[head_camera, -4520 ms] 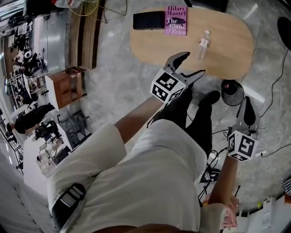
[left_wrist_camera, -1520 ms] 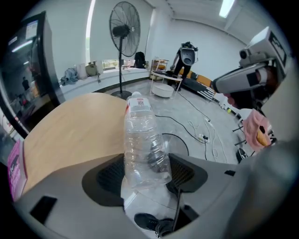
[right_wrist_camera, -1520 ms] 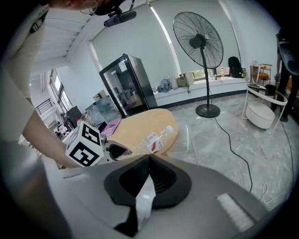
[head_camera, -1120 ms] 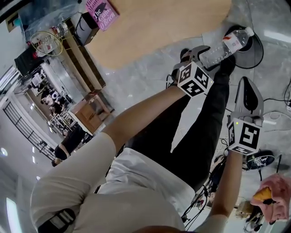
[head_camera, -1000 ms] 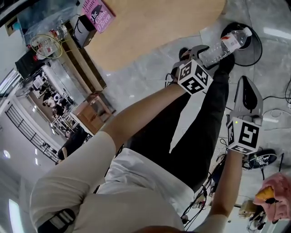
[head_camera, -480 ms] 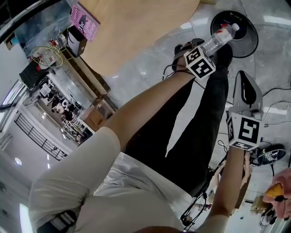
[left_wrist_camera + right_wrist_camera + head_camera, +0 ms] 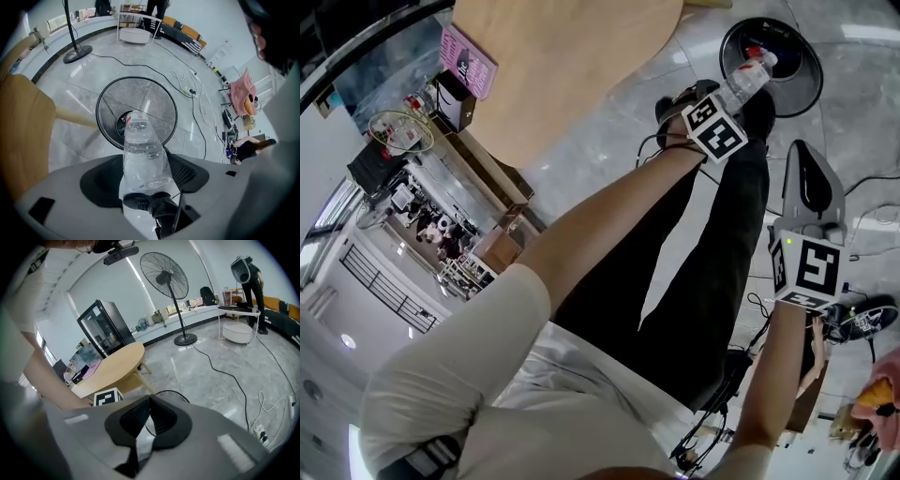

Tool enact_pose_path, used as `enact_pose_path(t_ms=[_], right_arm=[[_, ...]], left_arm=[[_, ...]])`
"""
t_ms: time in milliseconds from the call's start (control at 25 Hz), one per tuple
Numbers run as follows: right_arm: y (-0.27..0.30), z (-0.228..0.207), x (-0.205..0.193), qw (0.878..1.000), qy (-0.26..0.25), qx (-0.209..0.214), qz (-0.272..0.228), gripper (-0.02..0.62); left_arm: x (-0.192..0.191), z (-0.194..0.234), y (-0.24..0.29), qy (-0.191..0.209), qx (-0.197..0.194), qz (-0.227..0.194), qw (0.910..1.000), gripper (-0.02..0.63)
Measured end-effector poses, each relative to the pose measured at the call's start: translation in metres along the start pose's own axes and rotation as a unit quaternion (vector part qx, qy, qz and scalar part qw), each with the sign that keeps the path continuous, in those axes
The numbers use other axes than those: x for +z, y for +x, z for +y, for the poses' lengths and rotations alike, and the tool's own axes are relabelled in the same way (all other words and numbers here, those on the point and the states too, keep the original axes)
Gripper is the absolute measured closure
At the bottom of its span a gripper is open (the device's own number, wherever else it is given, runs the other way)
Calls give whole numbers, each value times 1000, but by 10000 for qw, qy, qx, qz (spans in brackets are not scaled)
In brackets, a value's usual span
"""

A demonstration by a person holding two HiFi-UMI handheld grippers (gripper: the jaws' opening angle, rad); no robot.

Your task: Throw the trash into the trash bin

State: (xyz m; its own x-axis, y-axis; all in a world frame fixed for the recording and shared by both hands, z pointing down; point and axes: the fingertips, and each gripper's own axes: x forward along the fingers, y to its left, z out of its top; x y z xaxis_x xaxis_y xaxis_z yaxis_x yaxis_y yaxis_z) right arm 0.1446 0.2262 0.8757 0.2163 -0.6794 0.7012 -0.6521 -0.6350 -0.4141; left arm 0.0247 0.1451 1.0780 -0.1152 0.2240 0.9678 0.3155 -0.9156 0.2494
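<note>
A clear plastic bottle [image 7: 745, 77] with a red cap and white label is held between the pads of my left gripper [image 7: 719, 94], neck pointing away. In the left gripper view the bottle [image 7: 143, 154] fills the gap of the left gripper [image 7: 143, 165] and hangs over a round black mesh trash bin [image 7: 112, 103] on the floor. From the head view the bottle's cap end lies over the bin [image 7: 802, 66]. My right gripper [image 7: 811, 159] hangs lower right, jaws together and empty; the right gripper view shows the right gripper [image 7: 149, 401] with its pads meeting.
A wooden oval table [image 7: 562, 56] stands beside the bin, with a pink book [image 7: 469, 61] and a black box [image 7: 450, 89] on it. The person's black-trousered legs and shoes are just below the bin. Cables [image 7: 197, 117] run over the grey floor. A standing fan [image 7: 164, 275] is farther off.
My left gripper has carried the bottle downward and across until its cap end is above the bin's opening. The right gripper sank a little, still empty.
</note>
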Motion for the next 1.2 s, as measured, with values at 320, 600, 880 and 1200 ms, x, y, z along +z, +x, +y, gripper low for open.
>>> enact_pose_path(t_ms=[320, 600, 880, 1200], right_arm=[[-2, 9, -12, 9999, -85, 41, 47, 584], [-21, 14, 18, 9994, -314, 64, 92, 584], [-47, 45, 59, 9982, -596, -19, 88, 584], [-84, 86, 122, 9964, -848, -24, -82, 584]], left_arm=[[-8, -8, -5, -125, -86, -217, 9996, 249], [13, -6, -57, -402, -80, -728, 9965, 247], [21, 3, -139, -519, -19, -1319, 9899, 247], [34, 11, -246, -654, 99, -1944, 9787, 249]])
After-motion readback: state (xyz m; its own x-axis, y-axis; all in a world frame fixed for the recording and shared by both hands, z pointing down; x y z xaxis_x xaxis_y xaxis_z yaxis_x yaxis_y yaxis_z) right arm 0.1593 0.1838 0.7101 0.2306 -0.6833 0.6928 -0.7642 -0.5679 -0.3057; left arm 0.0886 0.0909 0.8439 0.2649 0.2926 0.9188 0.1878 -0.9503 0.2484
